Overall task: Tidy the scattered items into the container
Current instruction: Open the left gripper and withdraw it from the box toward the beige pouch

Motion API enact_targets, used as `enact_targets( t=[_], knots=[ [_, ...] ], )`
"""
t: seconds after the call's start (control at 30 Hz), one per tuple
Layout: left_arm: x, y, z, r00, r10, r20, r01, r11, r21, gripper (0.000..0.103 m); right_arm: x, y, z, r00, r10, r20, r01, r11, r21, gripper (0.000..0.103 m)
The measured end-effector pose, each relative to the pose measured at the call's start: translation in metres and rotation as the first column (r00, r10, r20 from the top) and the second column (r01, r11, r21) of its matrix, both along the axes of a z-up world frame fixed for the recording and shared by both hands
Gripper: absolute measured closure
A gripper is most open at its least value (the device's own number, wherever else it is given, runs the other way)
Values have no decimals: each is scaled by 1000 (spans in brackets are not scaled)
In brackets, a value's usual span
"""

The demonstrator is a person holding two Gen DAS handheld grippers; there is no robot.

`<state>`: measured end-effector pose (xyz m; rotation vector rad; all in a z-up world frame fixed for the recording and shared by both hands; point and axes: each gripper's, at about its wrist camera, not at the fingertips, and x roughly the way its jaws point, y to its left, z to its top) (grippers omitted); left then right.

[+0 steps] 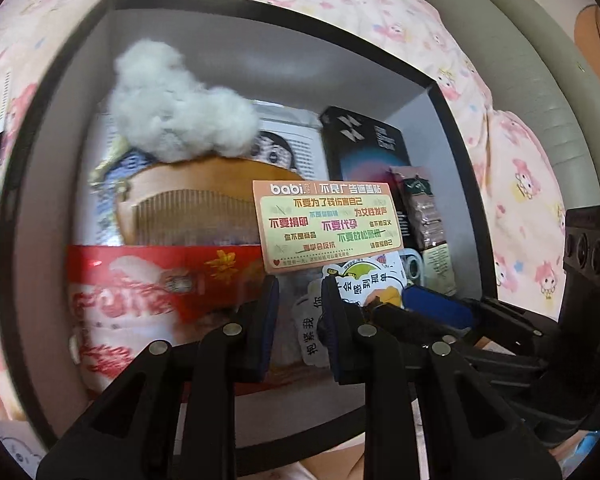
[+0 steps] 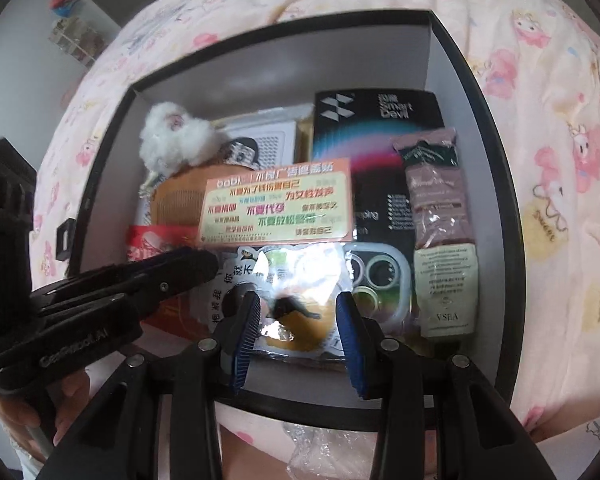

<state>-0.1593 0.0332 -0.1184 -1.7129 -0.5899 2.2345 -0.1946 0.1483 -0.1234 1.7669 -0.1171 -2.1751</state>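
Note:
A black-rimmed box (image 1: 56, 184) (image 2: 500, 184) sits on a pink bed and holds the items: white cotton fluff (image 1: 172, 108) (image 2: 176, 140), a wooden comb (image 1: 188, 204), an orange sticker card (image 1: 324, 220) (image 2: 276, 204), a red packet (image 1: 152, 276), a black phone-case box (image 1: 364, 148) (image 2: 376, 128), a brown sachet (image 1: 424, 208) (image 2: 440, 216) and a cartoon sticker bag (image 2: 296, 296). My left gripper (image 1: 300, 300) hovers open and empty over the box's near side. My right gripper (image 2: 298, 312) is open and empty above the sticker bag.
The pink patterned bedding (image 2: 560, 160) surrounds the box. A crumpled clear plastic wrap (image 2: 324, 444) lies on the bed just before the box's near rim. A grey headboard or chair (image 1: 520, 40) stands at the far right of the left view.

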Motion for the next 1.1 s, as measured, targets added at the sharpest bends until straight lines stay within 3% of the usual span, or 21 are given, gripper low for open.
enact_targets(
  t=[0.13,0.3,0.6,0.77,0.9,1.1],
  knots=[
    [-4,9,-7,999,-43,17,41,995,87,84,2,9,6,999,-24,-24,25,999,21,67],
    [-1,-1,-5,1000,15,-5,-14,998,64,84,4,16,14,996,-42,-77,44,998,35,67],
    [-5,2,-6,1000,-5,-2,5,997,78,83,-2,10,2,999,-38,-29,39,999,34,67],
    [10,0,26,996,-9,-89,12,999,40,83,8,12,22,996,-57,-69,61,997,54,64],
    [23,-4,57,987,-6,-160,11,1000,28,72,17,7,53,989,-54,-140,59,998,37,59],
    [48,-13,102,964,-3,-266,1,1000,-8,67,36,-9,98,966,-17,-258,20,1000,10,56]
  ],
)
